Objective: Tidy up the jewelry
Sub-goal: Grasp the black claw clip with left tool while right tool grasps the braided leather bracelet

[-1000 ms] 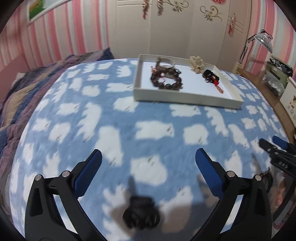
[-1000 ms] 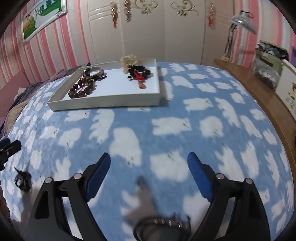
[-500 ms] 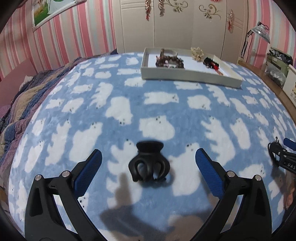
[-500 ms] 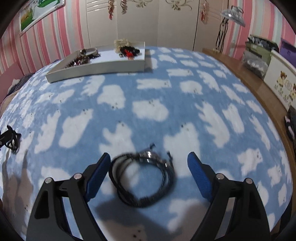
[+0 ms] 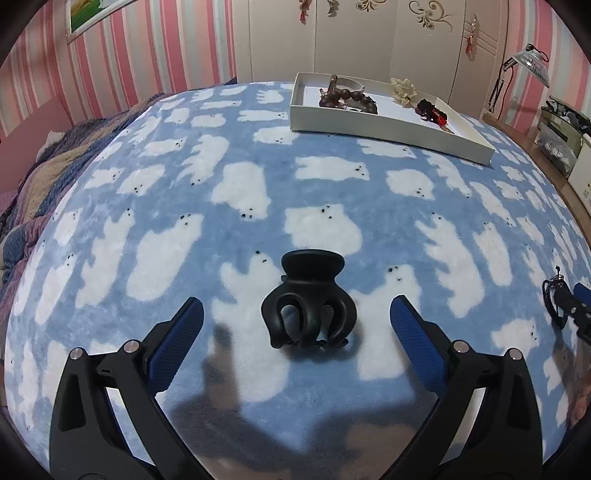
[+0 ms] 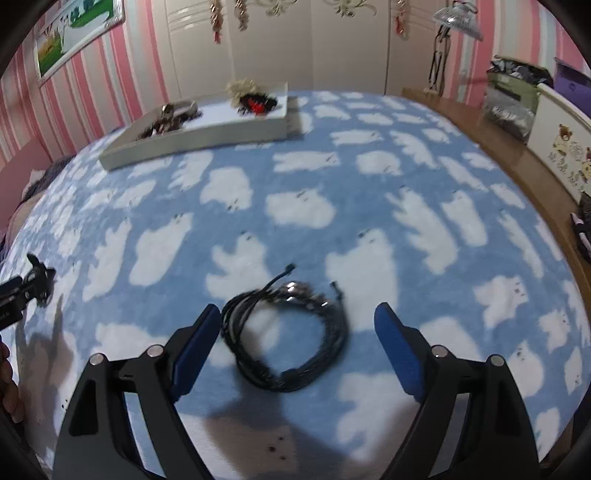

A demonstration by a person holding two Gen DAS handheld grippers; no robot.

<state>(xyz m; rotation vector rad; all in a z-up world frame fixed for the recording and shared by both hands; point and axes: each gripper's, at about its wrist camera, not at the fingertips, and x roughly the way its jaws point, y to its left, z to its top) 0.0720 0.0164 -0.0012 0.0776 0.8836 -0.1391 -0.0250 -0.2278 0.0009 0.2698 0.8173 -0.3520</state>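
Observation:
A black claw hair clip (image 5: 309, 300) lies on the blue bear-print blanket, between the blue pads of my left gripper (image 5: 297, 312), which is open and clear of the clip on both sides. A coiled black cord bracelet (image 6: 287, 336) lies on the blanket in the right wrist view. My right gripper (image 6: 297, 319) is open around it, the left pad close to the coil's edge. A white tray (image 5: 388, 125) at the far side holds a brown bead bracelet (image 5: 347, 98), a cream piece and a black-and-red piece (image 5: 432, 110).
The blanket (image 5: 221, 192) covers the bed. A wooden ledge (image 6: 517, 162) runs along the right with bags, a box and a lamp (image 6: 458, 18). A striped quilt (image 5: 44, 166) lies at the left. Wardrobe doors and pink striped walls stand behind.
Both grippers drew back toward me and sank. The clip and the cord bracelet, earlier at the bottom edge under the fingers, now lie between the open pads. The tray looks farther off.

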